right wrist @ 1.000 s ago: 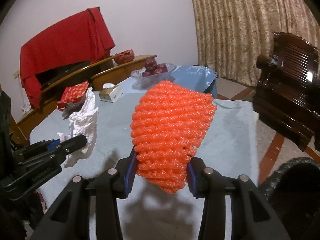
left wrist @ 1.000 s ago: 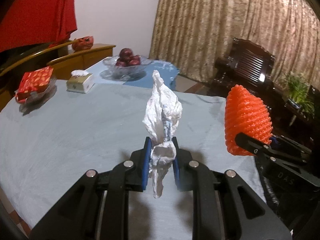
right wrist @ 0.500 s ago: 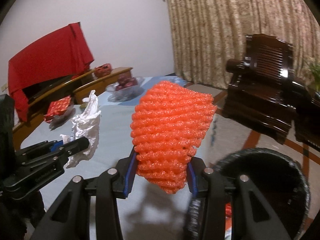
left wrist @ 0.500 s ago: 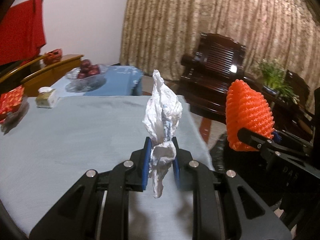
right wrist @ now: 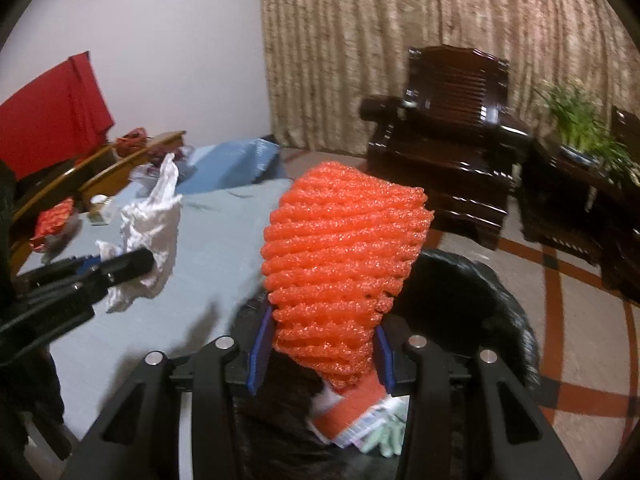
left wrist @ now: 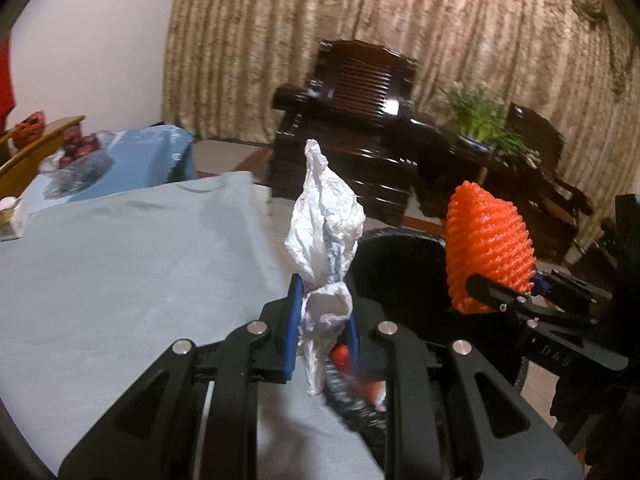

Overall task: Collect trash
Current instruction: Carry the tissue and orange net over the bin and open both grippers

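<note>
1. Left gripper (left wrist: 320, 320): clenched on a crumpled white wrapper (left wrist: 326, 240), which is pinched low between the blue pads (left wrist: 291, 332) and stands upright above them; a tail hangs below the jaws

2. Right gripper (right wrist: 320, 356): clamped on an orange foam fruit net (right wrist: 344, 272), held by its narrow end, the wide end up and tilted slightly right

3. Directly beneath the right gripper a black-lined trash bin (right wrist: 472, 300) is seen; red and pale scraps (right wrist: 360, 420) already lie inside it. In the left wrist view the same bin's mouth (left wrist: 400, 256) sits just beyond the wrapper, past the edge of the grey-blue tabletop (left wrist: 120, 260)

4. Step judged in hand: carry to the bin, with release not yet made. The net appears to be over the opening; the wrapper is judged to be near the rim, partly over the table edge

5. Next move judged to call for: jaws of the right gripper opened so the net drops in; the left gripper brought further over the opening before the wrapper is let go, since light plastic may cling to a pad or drift onto the table

6. Far field: dark wooden armchair (right wrist: 452, 128), potted plant (right wrist: 580, 128), patterned curtain (left wrist: 400, 28); not involved
</note>
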The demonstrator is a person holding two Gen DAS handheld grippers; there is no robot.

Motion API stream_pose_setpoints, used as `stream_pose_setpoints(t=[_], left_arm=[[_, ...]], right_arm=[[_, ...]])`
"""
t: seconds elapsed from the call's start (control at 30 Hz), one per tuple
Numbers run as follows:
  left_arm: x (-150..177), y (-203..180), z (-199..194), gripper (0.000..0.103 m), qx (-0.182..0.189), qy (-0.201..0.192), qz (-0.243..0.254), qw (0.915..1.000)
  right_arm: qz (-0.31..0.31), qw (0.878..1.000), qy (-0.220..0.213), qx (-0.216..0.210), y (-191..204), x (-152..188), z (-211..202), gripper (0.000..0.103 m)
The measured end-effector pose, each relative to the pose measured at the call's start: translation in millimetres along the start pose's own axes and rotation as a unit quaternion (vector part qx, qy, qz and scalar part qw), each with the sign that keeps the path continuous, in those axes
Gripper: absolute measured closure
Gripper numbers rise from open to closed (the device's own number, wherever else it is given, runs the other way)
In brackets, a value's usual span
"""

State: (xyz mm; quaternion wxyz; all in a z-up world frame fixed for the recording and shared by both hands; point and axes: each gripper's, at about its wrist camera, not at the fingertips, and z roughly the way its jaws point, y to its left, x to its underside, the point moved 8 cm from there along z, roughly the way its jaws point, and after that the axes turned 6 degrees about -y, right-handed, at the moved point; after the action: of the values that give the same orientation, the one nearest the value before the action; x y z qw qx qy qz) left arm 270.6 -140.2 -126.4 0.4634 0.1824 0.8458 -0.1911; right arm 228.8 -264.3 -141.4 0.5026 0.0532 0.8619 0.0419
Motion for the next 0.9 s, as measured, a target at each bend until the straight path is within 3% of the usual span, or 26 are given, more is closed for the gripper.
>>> stream_pose_setpoints(t=[0.3,0.4,0.5,0.57,0.73,0.9], left_arm=[[22.5,-59.5,55.1,0.084,0.048,0.032,0.040,0.9976],[30.6,-70.3,72.2,0.083,0.060,0.049,0.044,0.9960],[34.9,-74.6,83.2,0.070,0.069,0.059,0.045,0.9949],[34.7,-75.3,86.4,0.052,0.073,0.060,0.043,0.9946],[30.1,-72.5,83.3,0.039,0.085,0.052,0.035,0.9944],[22.1,-65.4,73.9,0.033,0.077,0.041,0.033,0.9957]], right_arm=[[0.011,0.999,0.029,0.040,-50.9,31.1,6.1,0.060],[0.013,0.998,0.040,0.045,-59.8,38.7,10.9,0.054],[0.010,0.997,0.050,0.055,-67.1,46.1,14.9,0.048],[0.012,0.997,0.054,0.058,-72.3,50.3,16.5,0.042],[0.012,0.997,0.051,0.064,-77.4,56.9,12.0,0.017],[0.017,0.997,0.048,0.062,-77.9,57.4,8.9,0.014]])
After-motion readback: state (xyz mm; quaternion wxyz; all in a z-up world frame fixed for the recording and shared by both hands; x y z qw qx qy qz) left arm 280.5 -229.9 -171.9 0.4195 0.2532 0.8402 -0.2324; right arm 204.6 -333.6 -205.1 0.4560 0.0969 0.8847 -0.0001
